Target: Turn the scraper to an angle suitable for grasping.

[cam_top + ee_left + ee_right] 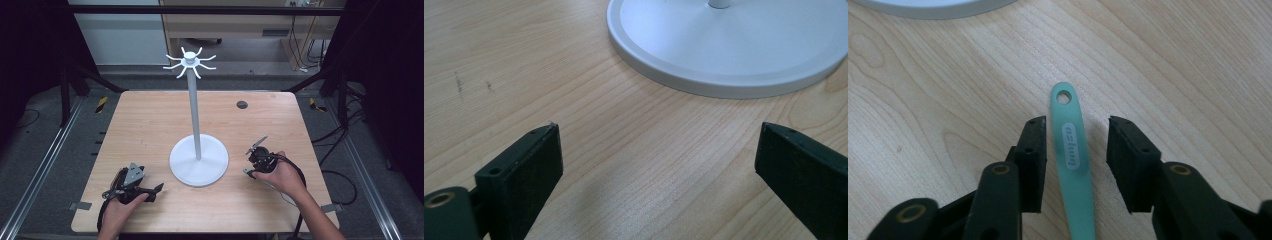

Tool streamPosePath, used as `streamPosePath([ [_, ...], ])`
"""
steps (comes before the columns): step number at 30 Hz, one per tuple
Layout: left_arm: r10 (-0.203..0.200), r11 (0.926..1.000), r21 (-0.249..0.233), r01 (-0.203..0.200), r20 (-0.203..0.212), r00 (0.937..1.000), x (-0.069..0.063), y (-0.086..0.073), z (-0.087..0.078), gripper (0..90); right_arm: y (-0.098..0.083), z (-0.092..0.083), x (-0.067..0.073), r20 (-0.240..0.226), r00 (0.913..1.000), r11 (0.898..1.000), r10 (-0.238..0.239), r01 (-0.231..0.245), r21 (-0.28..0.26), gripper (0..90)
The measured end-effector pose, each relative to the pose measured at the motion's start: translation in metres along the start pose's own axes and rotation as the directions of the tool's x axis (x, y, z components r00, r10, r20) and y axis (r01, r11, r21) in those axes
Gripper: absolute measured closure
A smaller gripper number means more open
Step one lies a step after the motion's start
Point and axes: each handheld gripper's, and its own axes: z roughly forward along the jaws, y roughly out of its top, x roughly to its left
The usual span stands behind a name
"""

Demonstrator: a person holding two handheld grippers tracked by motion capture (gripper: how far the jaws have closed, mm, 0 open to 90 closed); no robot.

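A teal handle with a round hole at its tip and a white label lies flat on the wooden table. My right gripper straddles it, open: the handle lies close to the left pad, with a gap to the right one. In the high view the right gripper sits just right of the white stand's round base. My left gripper rests low at the front left, open wide, with nothing between its fingers. In its own view the left gripper faces the base.
The white stand's thin pole rises from the table's middle to a crown of curved hooks. A dark round grommet sits at the back right of the table. Black frame rails and cables flank the table.
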Motion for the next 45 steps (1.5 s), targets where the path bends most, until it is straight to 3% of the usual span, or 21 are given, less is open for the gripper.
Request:
streamPosePath([
  [10,0.004,1.0,0.002,-0.004,-0.003,1.0,0.0,0.0,0.0,4.6,0.007,0.007,0.001,-0.015,0.9997,0.996,-0.02,0.022,0.086,61.0],
  [17,0.012,0.9999,0.004,-0.012,-0.005,0.9999,-0.001,0.0,0.0,4.6,0.009,0.011,0.001,-0.017,0.9989,0.993,-0.043,0.044,0.108,64.2],
  [22,0.014,0.9999,0.005,-0.014,-0.006,0.9999,-0.001,0.0,0.0,4.6,0.012,0.01,0.001,-0.018,0.9995,0.991,-0.025,0.027,0.132,66.0],
  [28,0.014,0.9999,0.005,-0.014,-0.006,0.9999,-0.001,0.0,0.0,4.6,0.013,0.011,0.0,-0.028,0.9985,0.99,-0.048,0.051,0.132,68.2],
  [32,0.016,0.9999,0.005,-0.016,-0.006,0.9999,-0.001,0.0,0.0,4.6,0.014,0.011,0.001,-0.029,0.9993,0.99,-0.023,0.027,0.139,69.3],
  [34,0.017,0.9998,0.005,-0.017,-0.005,0.9998,-0.002,0.0,0.0,4.6,0.013,0.012,-0.001,-0.031,0.9985,0.989,-0.046,0.05,0.138,69.8],
  [35,0.017,0.9998,0.005,-0.017,-0.005,0.9998,-0.002,0.0,0.0,4.6,0.014,0.011,0.001,-0.033,0.9991,0.989,-0.026,0.031,0.146,69.8],
  [40,0.018,0.9998,0.006,-0.018,-0.005,0.9998,-0.002,0.0,0.0,4.6,0.015,0.012,-0.002,-0.032,0.9985,0.987,-0.044,0.048,0.151,71.8],
  [45,0.019,0.9998,0.006,-0.019,-0.004,0.9998,-0.002,0.0,0.0,4.6,0.016,0.012,0.0,-0.036,0.999,0.987,-0.024,0.03,0.159,72.2],
])
